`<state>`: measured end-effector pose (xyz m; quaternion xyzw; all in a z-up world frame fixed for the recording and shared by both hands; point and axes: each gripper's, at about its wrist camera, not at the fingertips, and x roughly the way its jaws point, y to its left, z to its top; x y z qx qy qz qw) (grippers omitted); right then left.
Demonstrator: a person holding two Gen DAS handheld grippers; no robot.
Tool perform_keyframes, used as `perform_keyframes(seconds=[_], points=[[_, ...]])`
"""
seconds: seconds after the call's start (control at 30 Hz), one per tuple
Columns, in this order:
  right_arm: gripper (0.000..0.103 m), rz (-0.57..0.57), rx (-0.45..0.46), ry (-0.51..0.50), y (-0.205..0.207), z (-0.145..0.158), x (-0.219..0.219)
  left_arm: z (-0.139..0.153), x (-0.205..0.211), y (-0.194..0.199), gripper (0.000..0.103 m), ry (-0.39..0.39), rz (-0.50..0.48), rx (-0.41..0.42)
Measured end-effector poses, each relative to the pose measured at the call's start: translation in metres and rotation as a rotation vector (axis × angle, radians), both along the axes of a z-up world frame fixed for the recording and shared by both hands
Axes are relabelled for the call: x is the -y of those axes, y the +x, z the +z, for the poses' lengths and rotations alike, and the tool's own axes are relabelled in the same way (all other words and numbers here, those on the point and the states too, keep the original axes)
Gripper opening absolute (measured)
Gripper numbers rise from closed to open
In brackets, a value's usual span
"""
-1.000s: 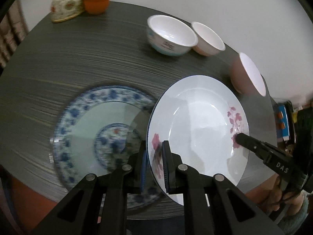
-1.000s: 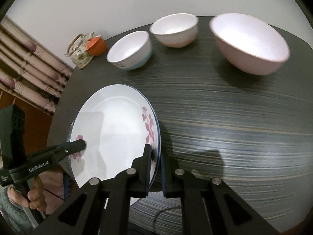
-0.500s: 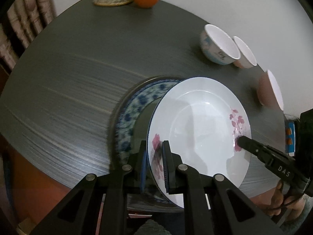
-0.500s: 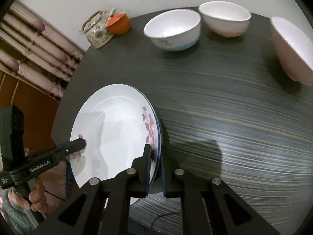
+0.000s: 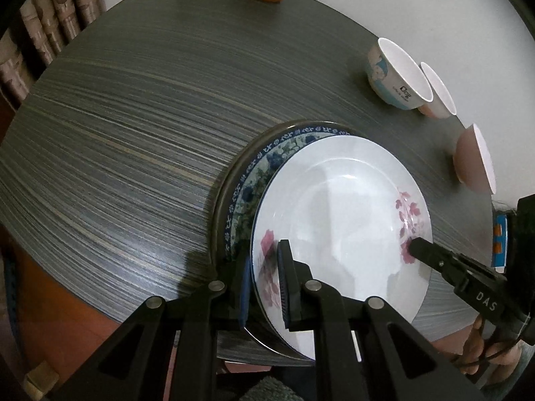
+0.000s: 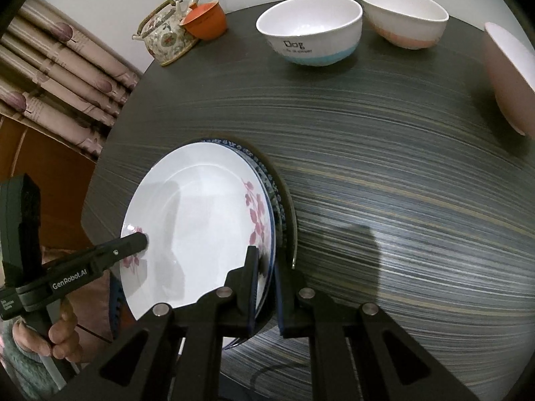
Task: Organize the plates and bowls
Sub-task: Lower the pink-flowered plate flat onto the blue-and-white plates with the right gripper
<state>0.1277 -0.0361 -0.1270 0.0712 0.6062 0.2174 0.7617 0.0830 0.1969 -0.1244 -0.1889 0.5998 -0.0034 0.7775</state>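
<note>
Dark wood-grain table (image 5: 140, 140), round and streaked with pale lines, fills most of both wrist views. On it, near the person's edge, lies a blue-patterned plate (image 5: 264, 163), its floral rim showing as a crescent on the far side of the white plate (image 5: 341, 214) that sits over it. Whether the white plate rests fully on the blue one or is held just above it cannot be told; it looks slightly tilted. The white plate carries pink flower sprays on two opposite sides of its rim.

At the far edge of the table stand three bowls: a pink bowl (image 6: 508, 77) at the right, well apart from the plates; a white bowl with a blue base (image 6: 311, 30) and printed lettering; and just beside it a white bowl with a pink base (image 6: 404, 13). Further left, at the table's rim, a floral teapot (image 6: 164, 33) touches a small orange cup (image 6: 205, 21). Striped curtains (image 6: 57, 77) hang behind.

Left gripper (image 5: 264, 277) is clamped narrowly on the white plate's rim at one pink spray, one pad above and one below. Right gripper (image 6: 265, 287) pinches the opposite rim by the other spray in the same way. A hand (image 6: 50, 330) grips the left tool's handle.
</note>
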Motion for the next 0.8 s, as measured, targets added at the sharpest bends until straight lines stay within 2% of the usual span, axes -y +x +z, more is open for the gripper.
perform_keyframes(seconds=[0.3, 0.63, 0.8], points=[[0.013, 0.008, 0.014, -0.034, -0.001, 0.001, -0.009, -0.001, 0.003, 0.004, 0.012, 0.015, 0.004, -0.005], [0.014, 0.059, 0.039, -0.117, -0.003, 0.003, -0.022, -0.001, 0.004, 0.011, 0.02, 0.031, 0.01, -0.012], [0.014, 0.056, 0.037, -0.121, -0.002, 0.003, -0.025, -0.001, 0.008, 0.012, 0.023, 0.049, 0.002, -0.011]])
